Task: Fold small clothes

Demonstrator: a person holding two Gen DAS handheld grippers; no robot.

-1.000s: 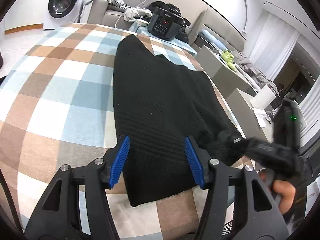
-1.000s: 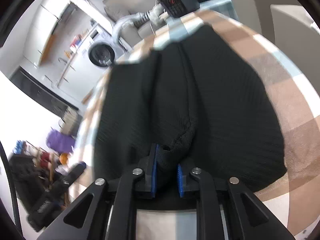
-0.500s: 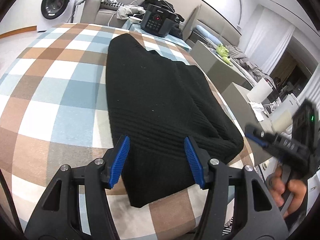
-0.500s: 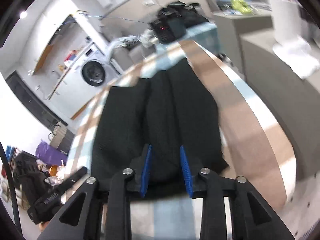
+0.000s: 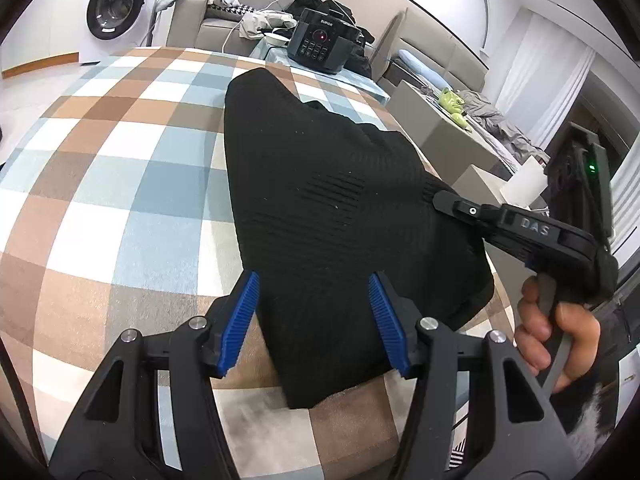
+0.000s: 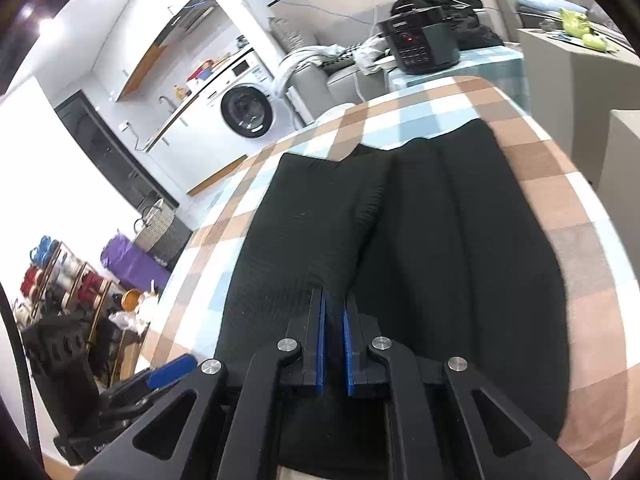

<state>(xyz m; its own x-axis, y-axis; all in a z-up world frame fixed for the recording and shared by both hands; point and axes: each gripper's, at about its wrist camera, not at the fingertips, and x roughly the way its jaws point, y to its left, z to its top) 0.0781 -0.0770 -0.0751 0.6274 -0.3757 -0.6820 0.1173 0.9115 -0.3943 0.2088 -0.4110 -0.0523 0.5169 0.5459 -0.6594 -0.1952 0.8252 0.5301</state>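
Black knit garment (image 5: 320,216): lies lengthwise on the checked table (image 5: 120,184), sides already folded inward. Right gripper (image 6: 334,316): jaws have just closed, now narrow, pinching a ridge of its near middle, having released it a moment ago. Left gripper (image 5: 312,312): jaws half-wide, empty, over the near hem; likely next a crosswise fold.

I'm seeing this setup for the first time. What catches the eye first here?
A black knitted garment stretches down the middle of a table under a checked cloth. The right gripper, its jaws just closed, pinches a ridge of the fabric at the near end, while the left gripper hangs open over the near hem. A black cooker stands beyond the far end.
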